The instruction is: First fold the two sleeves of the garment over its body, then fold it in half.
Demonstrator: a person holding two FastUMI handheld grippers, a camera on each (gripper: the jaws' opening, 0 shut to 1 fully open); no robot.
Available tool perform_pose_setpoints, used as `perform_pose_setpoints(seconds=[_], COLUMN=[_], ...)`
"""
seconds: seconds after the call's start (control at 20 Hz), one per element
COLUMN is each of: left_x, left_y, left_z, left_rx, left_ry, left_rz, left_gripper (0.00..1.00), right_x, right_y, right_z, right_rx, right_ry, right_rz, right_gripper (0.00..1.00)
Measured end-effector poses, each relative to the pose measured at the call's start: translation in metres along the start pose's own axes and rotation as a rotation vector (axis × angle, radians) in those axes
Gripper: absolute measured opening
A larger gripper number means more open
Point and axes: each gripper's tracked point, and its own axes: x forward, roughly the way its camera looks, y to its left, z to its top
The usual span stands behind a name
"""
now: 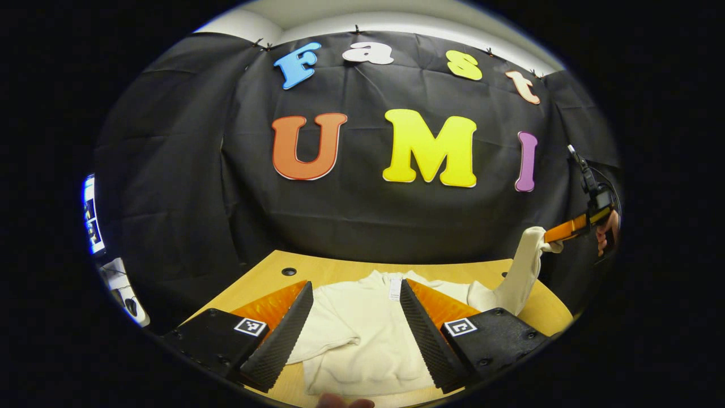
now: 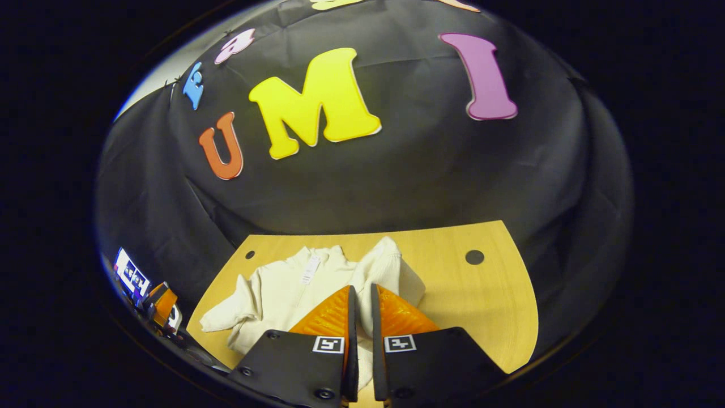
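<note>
Cream-white knitted garment (image 1: 362, 334) lies spread on the pale wooden table (image 2: 481, 300), collar toward the black cloth wall, a small white label (image 1: 395, 288) showing at the neck. In the left gripper view, the left gripper (image 1: 355, 334) hangs above the body with its jaws spread wide and nothing between them.

At about 3 o'clock in that view, the right gripper (image 1: 552, 233) holds up one sleeve (image 1: 524, 272) by its cuff, so that the cloth rises in a column from the shoulder; a hand (image 1: 607, 232) grips the tool behind it. In the right gripper view the jaws stand nearly pressed together with a strip of cream cloth between them, so I judge them pinching the cuff.

The other sleeve (image 2: 224, 317), at 8 o'clock in the right gripper view, reaches out sideways from the body, seemingly unfolded.

By my reading the first sleeve fold is only under way: the lifted sleeve must be laid across the chest, then the second sleeve, then the halving fold.
</note>
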Motion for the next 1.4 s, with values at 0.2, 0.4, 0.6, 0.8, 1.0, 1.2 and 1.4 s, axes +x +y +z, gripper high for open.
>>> perform_pose_setpoints(seconds=[0.2, 0.4, 0.6, 0.8, 1.0, 1.2, 1.4], left_x=[-0.008, -0.020, -0.031, -0.041, -0.053, -0.061, -0.062], left_y=[0.035, 0.071, 0.105, 0.130, 0.152, 0.165, 0.169], left_z=[-0.008, -0.015, -0.031, -0.040, -0.048, -0.064, -0.079], left_rx=[-0.050, -0.076, -0.088, -0.087, -0.074, -0.058, -0.046], left_ry=[0.017, 0.027, 0.058, 0.077, 0.099, 0.137, 0.157], left_rz=[0.069, 0.146, 0.210, 0.258, 0.301, 0.322, 0.310], left_gripper=[0.98, 0.98, 0.98, 0.98, 0.98, 0.98, 0.98], right_x=[0.039, 0.090, 0.155, 0.224, 0.275, 0.321, 0.347], right_y=[0.070, 0.140, 0.195, 0.239, 0.270, 0.288, 0.293], right_z=[0.012, 0.006, -0.024, -0.081, -0.122, -0.169, -0.195], right_rx=[-0.059, -0.116, -0.158, -0.276, -0.309, -0.342, -0.353], right_ry=[0.031, 0.061, 0.126, 0.203, 0.264, 0.310, 0.331], right_rz=[0.090, 0.159, 0.190, 0.184, 0.177, 0.160, 0.136], right_gripper=[0.11, 0.11, 0.11, 0.11, 0.11, 0.08, 0.11])
